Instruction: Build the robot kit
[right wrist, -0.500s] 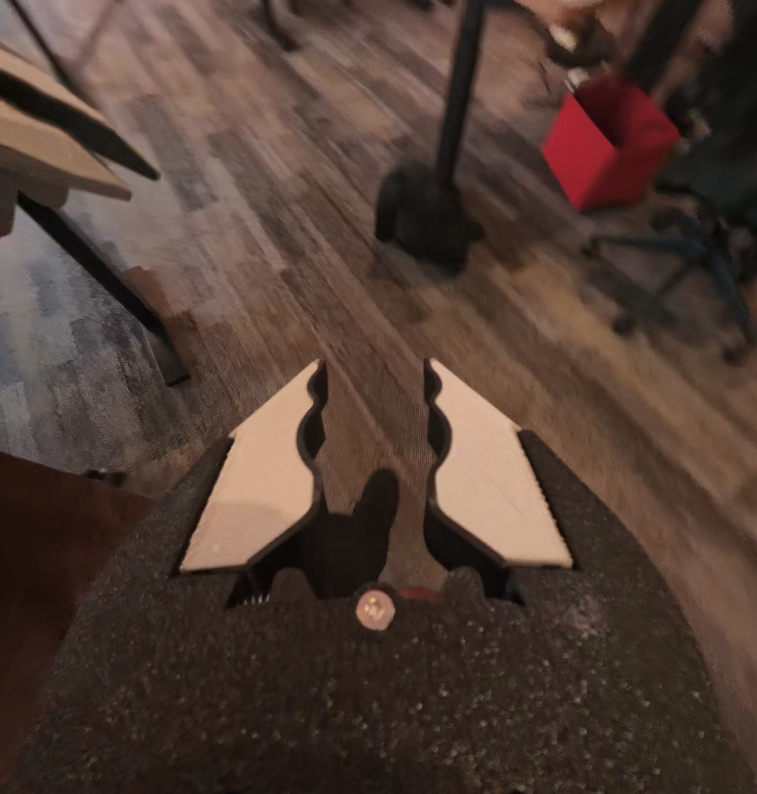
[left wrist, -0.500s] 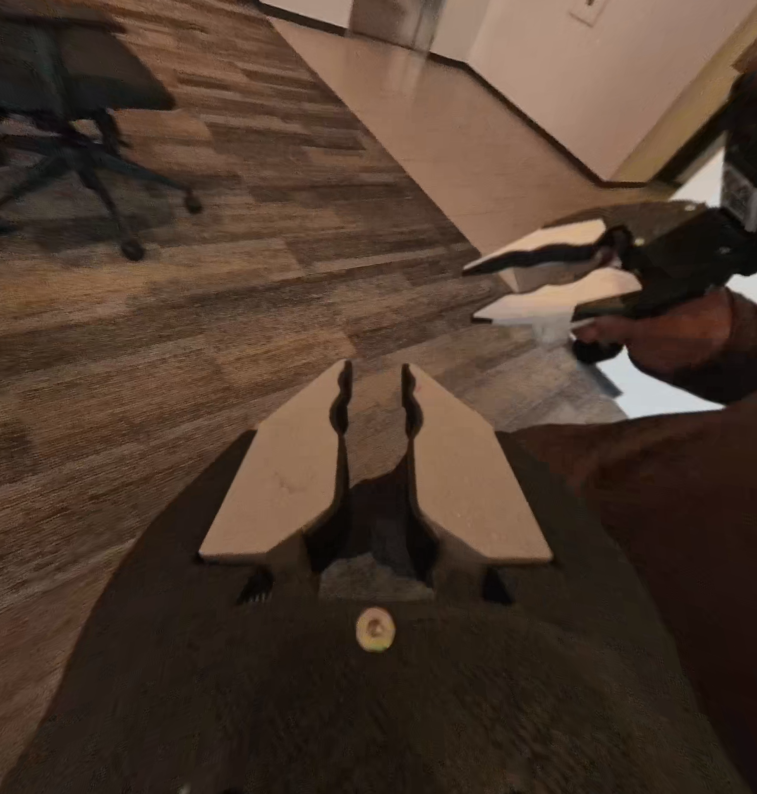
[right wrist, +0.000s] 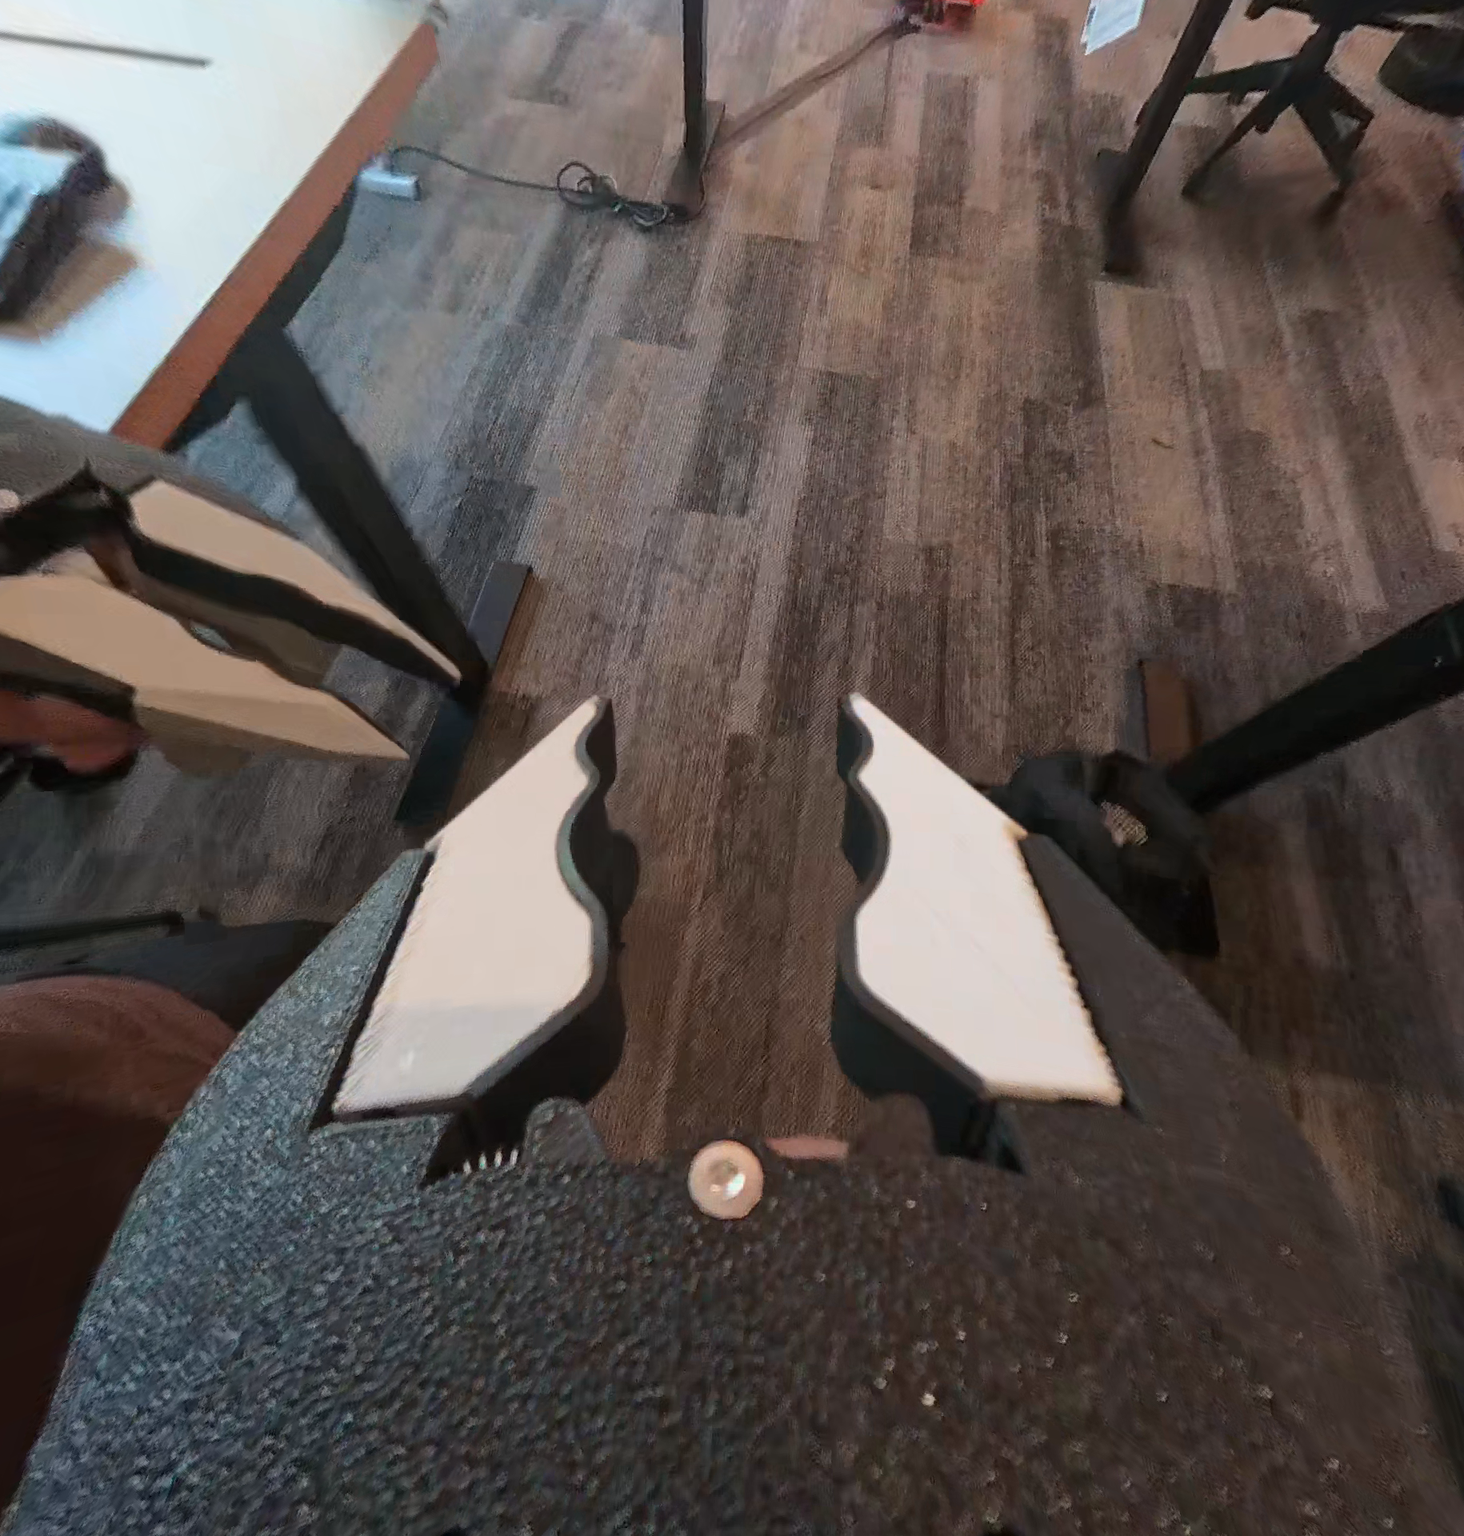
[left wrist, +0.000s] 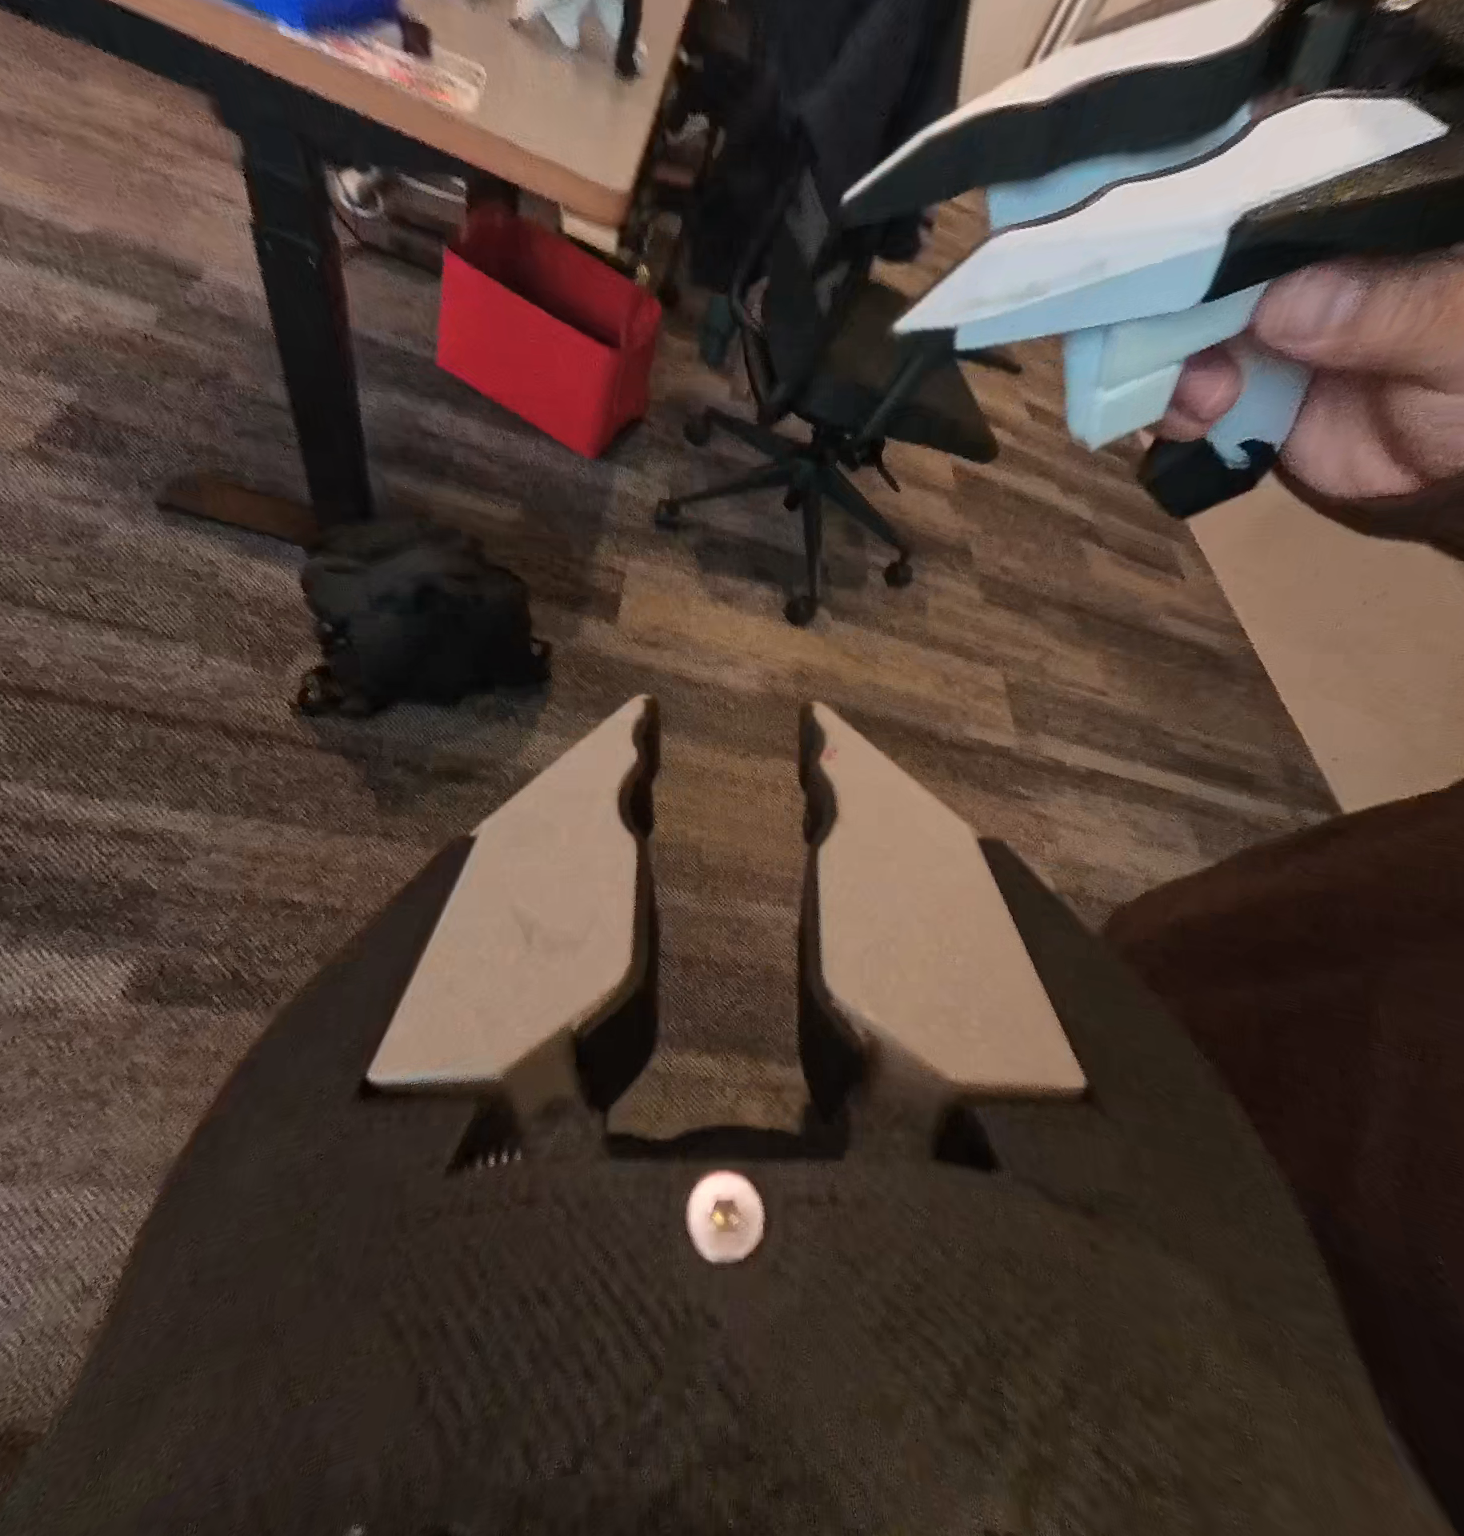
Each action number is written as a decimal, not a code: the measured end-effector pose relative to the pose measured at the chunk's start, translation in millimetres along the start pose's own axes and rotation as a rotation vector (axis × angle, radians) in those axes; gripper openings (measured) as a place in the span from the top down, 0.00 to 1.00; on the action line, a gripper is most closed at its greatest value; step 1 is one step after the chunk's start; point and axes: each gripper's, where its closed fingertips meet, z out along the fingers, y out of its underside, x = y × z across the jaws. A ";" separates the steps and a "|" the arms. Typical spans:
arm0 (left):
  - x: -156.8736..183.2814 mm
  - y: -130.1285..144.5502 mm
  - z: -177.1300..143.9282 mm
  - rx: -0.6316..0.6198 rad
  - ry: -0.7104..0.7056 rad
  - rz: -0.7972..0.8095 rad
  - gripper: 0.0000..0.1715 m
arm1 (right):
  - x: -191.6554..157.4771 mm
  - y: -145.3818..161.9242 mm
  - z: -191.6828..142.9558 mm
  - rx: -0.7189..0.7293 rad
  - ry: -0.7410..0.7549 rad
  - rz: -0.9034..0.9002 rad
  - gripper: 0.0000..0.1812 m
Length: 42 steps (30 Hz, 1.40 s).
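Observation:
My left gripper is open and empty, held above the carpet floor. A black bag on the floor is the nearest thing ahead of it. My right gripper is open wider and empty, over bare carpet. Each gripper shows in the other's view. The right one is at the upper right, held by a hand. The left one is at the left edge, next to a black table leg.
A table with a black leg stands ahead on the left. Beside it are a red bin and a black office chair. In the right wrist view, cables lie on the floor, with more table legs and the bag.
Both views have swung round. The left view has turned from open floor and a wall to the table, red bin and chair. Both grippers' fingers stand a little wider apart.

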 end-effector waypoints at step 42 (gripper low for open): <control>-1162.1 -277.7 -314.5 0.242 -0.803 -0.369 1.00 | 14.4 -573.4 1109.0 -0.166 -0.474 -0.900 0.63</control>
